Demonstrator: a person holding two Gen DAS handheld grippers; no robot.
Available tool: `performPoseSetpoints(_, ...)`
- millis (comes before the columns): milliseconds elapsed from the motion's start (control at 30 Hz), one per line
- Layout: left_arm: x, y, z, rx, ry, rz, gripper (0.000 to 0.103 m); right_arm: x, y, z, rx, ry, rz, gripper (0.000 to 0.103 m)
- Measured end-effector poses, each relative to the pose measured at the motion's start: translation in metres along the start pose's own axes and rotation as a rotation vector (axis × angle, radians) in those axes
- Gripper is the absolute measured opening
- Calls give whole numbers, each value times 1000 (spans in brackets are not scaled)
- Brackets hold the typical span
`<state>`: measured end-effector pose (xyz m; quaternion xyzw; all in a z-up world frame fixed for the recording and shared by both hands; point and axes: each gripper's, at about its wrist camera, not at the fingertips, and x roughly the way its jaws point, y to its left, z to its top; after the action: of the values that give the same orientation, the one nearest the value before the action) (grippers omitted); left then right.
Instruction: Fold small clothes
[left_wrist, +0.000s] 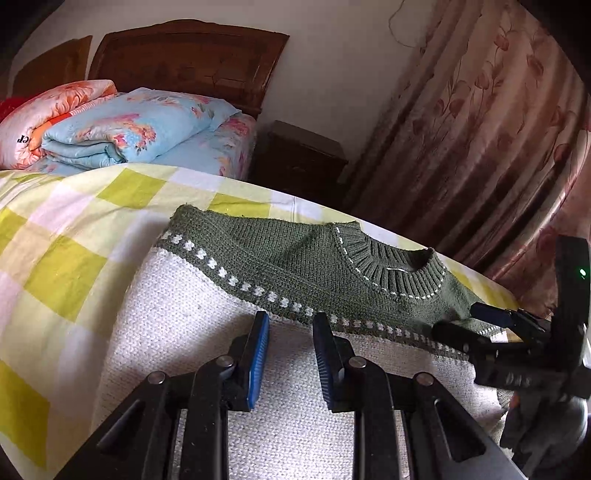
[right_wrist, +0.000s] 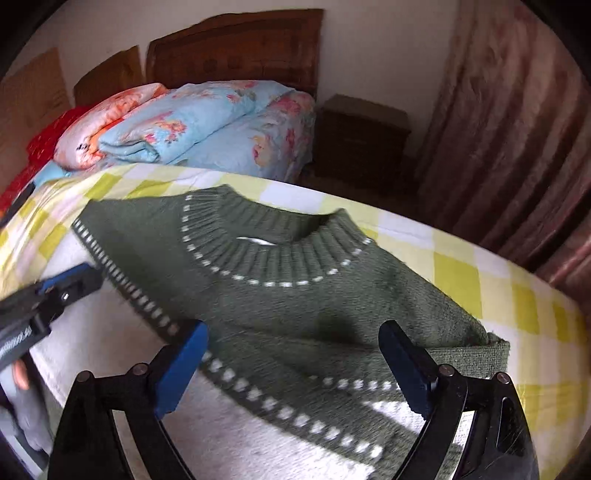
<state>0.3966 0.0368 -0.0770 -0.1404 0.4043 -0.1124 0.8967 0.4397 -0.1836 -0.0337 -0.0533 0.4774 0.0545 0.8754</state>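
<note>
On the bed: I saw the sweater (left_wrist: 295, 254) lying flat.
Left gripper (left_wrist: 291, 332): narrowly parted, gripping nothing.
Right gripper (right_wrist: 293, 345): spread wide above it, empty.

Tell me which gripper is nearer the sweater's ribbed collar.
Right. The right gripper hangs open over the green yoke just below the collar; the left gripper sits off over the sweater's white body, beyond the dotted band.

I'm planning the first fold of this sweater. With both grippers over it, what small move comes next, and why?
Probably lower the right gripper and close it on the green shoulder edge just ahead. Its jaws stand wide and empty, and the sweater lies flat and unfolded on the checked bedcover.
</note>
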Motion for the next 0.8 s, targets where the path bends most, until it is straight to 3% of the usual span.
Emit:
performPoseSetpoints(67, 2, 3, 1, -9, -1, -9, 24, 14, -34, 0, 108, 44, -91, 103)
performPoseSetpoints(133, 3, 4, 2, -15, -2, -16, 24, 8, -67, -7, 269, -19, -17, 103)
performPoseSetpoints(200, 3, 6, 2, -24, -3, -22, 24, 3, -77, -12, 323, -45, 39, 103)
performPoseSetpoints(267, 3, 6, 2, -26, -3, -24, 24, -3, -74, -16, 302, -82, 43, 103)
performPoseSetpoints(333, 3, 6, 2, -27, -5, -24, 24, -27, -66, -22, 290, -180, 6, 103)
performPoseSetpoints(433, 3, 6, 2, -28, -4, -25, 24, -74, -28, -38, 212, -280, 87, 103)
performPoseSetpoints(467, 3, 6, 2, -28, -4, -24, 24, -83, -9, -44, 162, -285, 105, 103)
performPoseSetpoints(533, 3, 6, 2, -30, -4, -27, 24, -78, 31, -59, 12, -194, 86, 103)
performPoseSetpoints(633, 3, 7, 2, -30, -5, -28, 24, -54, 58, -89, -110, -119, -63, 103)
performPoseSetpoints(667, 2, 7, 2, -31, -6, -28, 24, -57, 47, -94, -57, -147, -33, 103)
performPoseSetpoints(733, -3, 7, 1, -36, -31, -9, 24, -59, 16, -96, 114, -163, -77, 103)
performPoseSetpoints(800, -23, 6, -2, -34, -134, 50, 23, -64, -12, -101, 273, -208, -57, 103)
